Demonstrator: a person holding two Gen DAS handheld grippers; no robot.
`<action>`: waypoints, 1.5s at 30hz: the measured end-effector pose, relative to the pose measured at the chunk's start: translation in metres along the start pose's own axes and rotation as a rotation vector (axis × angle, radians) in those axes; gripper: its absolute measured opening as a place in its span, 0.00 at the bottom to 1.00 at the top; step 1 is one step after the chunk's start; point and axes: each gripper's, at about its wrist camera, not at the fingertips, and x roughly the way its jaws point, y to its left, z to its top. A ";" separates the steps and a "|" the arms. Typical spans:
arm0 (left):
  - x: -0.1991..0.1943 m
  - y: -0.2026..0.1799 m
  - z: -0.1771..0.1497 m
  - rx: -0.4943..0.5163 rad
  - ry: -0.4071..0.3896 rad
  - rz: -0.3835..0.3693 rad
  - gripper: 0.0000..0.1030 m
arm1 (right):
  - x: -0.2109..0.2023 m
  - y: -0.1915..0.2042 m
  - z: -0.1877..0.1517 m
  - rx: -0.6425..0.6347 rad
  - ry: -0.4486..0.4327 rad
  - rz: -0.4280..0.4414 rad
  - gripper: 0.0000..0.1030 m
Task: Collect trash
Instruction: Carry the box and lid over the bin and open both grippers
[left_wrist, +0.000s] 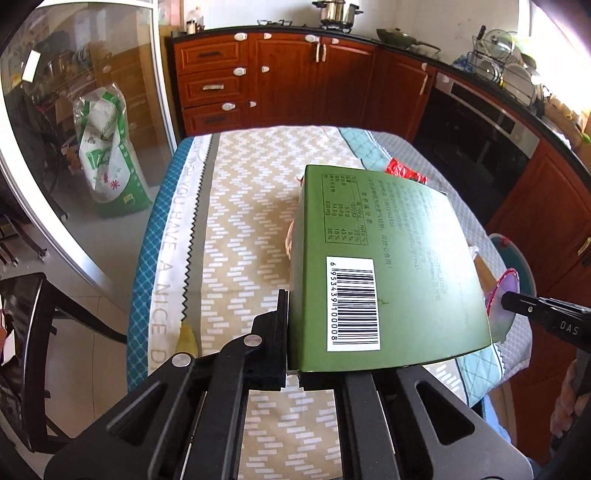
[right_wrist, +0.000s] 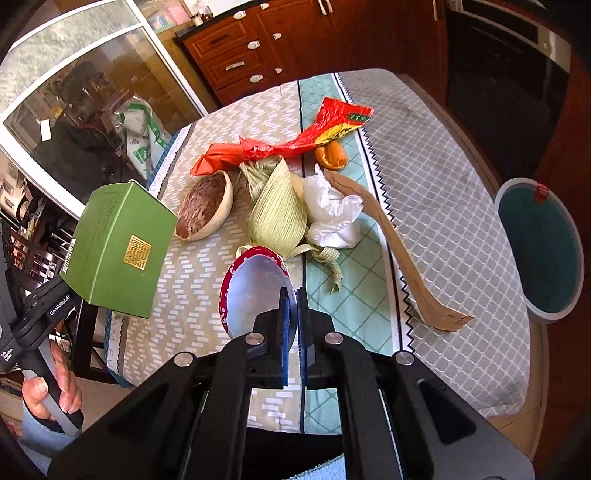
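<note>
Green barcoded carton (left_wrist: 384, 266); red-rimmed lid (right_wrist: 255, 288)

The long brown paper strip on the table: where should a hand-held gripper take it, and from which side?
Probably the near end of the brown paper strip. It curls up off the tablecloth and lies clear of other trash, so fingers could close across its flat width from above on the near side. Its far end sits against the white crumpled tissue, which makes that end crowded.
</note>
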 end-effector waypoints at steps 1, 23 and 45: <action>-0.005 -0.003 0.004 0.005 -0.014 -0.005 0.04 | -0.007 -0.004 0.001 0.008 -0.017 -0.004 0.04; 0.048 -0.228 0.077 0.366 0.028 -0.295 0.04 | -0.099 -0.172 0.025 0.292 -0.259 -0.183 0.04; 0.147 -0.370 0.081 0.571 0.187 -0.293 0.04 | -0.024 -0.328 0.001 0.545 -0.057 -0.253 0.13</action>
